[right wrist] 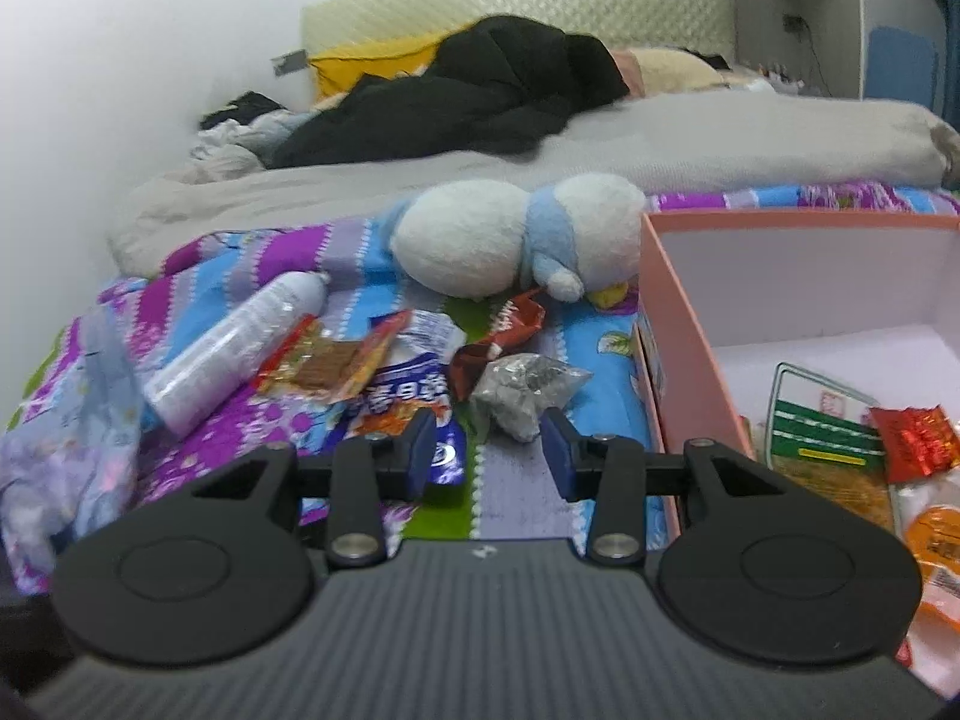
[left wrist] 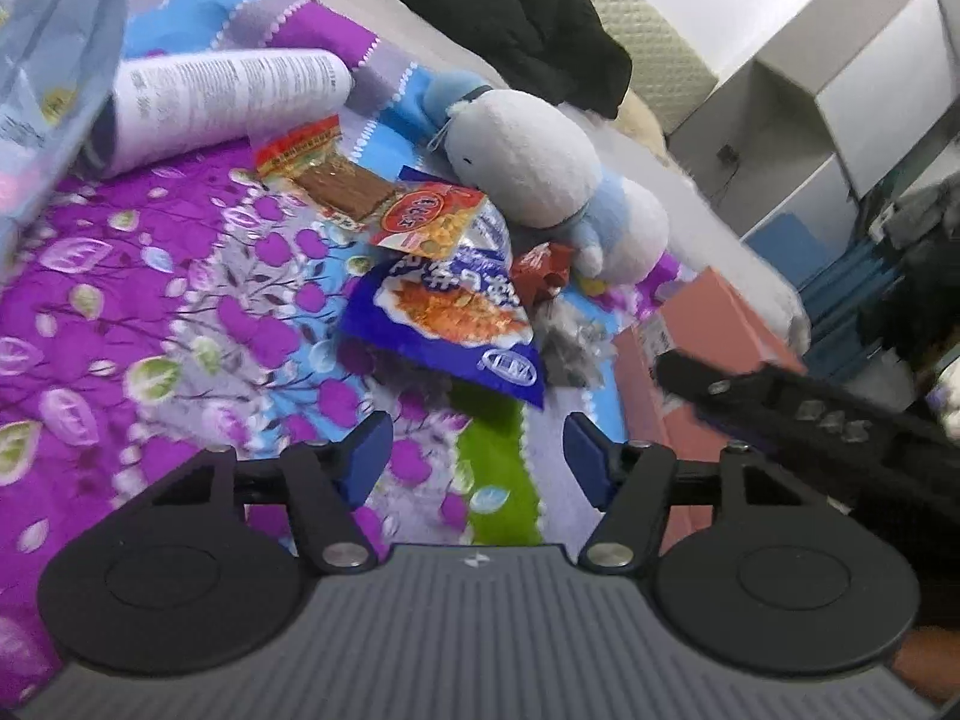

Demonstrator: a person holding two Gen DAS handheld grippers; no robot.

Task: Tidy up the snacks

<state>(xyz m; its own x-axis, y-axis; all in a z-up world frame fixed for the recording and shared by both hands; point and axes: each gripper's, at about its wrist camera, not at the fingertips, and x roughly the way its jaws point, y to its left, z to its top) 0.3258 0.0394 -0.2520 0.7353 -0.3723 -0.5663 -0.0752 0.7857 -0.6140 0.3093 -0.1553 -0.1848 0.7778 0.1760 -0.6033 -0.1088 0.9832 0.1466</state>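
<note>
Left wrist view, my left tool [left wrist: 477,456]: jaws spread, nothing between the pads, hanging over the floral bedspread [left wrist: 150,300] just short of the snack pile.
Left wrist view, loose snacks: a blue noodle-snack bag [left wrist: 444,318] lies nearest me; an orange-red packet [left wrist: 429,219] overlaps its far edge; a clear packet with a brown bar [left wrist: 336,177] lies beyond that; a small red wrapper [left wrist: 543,267] and a silvery-grey packet [left wrist: 570,342] sit to the right, beside the plush toy [left wrist: 540,174].
Left wrist view, not snacks: a white bottle [left wrist: 222,102] lies on its side at the far left.
Left wrist view, other tool: my right tool [left wrist: 798,414] reaches in from the right edge, in front of the pink box [left wrist: 714,312].
Right wrist view, my right tool [right wrist: 489,450]: jaws apart, pinching nothing; the silvery-grey packet lies just ahead of the gap, not touched as far as I can tell.
Right wrist view, pink box: open, on the bed at my right; it already holds a green-labelled packet [right wrist: 822,426], a red foil packet [right wrist: 918,441] and an orange packet [right wrist: 936,552].
Done so far, I judge: a few snacks boxed.
Left to do, I judge: about five packets on the bedspread, still to be moved into the box.
</note>
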